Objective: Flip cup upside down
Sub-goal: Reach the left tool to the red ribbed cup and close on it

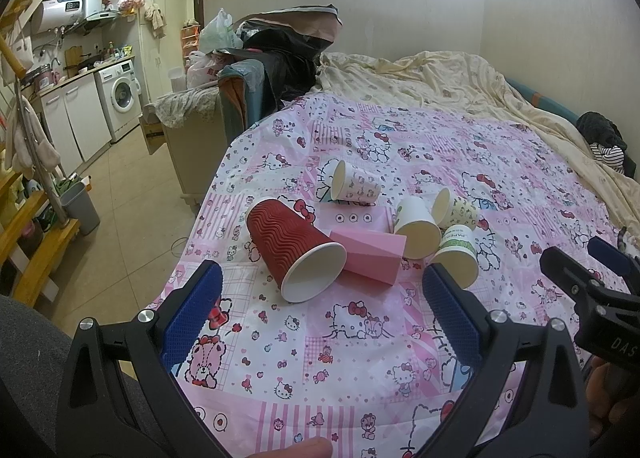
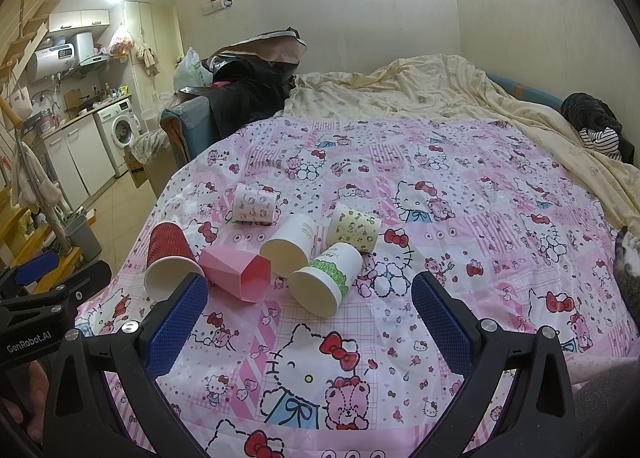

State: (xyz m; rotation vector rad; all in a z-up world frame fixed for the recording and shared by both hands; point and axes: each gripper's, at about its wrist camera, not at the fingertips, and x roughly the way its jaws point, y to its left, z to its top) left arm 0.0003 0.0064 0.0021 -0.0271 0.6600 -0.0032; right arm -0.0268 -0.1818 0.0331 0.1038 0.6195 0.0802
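In the left wrist view, the left tool (image 1: 320, 298) hovers above a pink cartoon-print sheet (image 1: 360, 358) with its blue-padded fingers (image 1: 192, 310) spread wide apart and nothing between them. Just ahead lies a red ribbed cup (image 1: 288, 246) on its side, its white mouth turned toward the camera. A pink faceted cup (image 1: 370, 254) lies touching it, and beyond are a plain white cup (image 1: 416, 227), a green-banded cup (image 1: 458, 254), a yellow patterned cup (image 1: 456, 207) and a pink-printed white cup (image 1: 354, 185), all on their sides. The right tool (image 1: 592, 262) shows at the right edge. In the right wrist view, the right tool (image 2: 310, 316) hangs over the same sheet (image 2: 460, 217), its fingers also held wide apart and empty. The green-banded cup (image 2: 324, 278) lies nearest between them, the pink faceted cup (image 2: 240, 270) and red ribbed cup (image 2: 170, 258) to the left, partly behind the left finger. A washing machine (image 2: 116, 133) stands far left.
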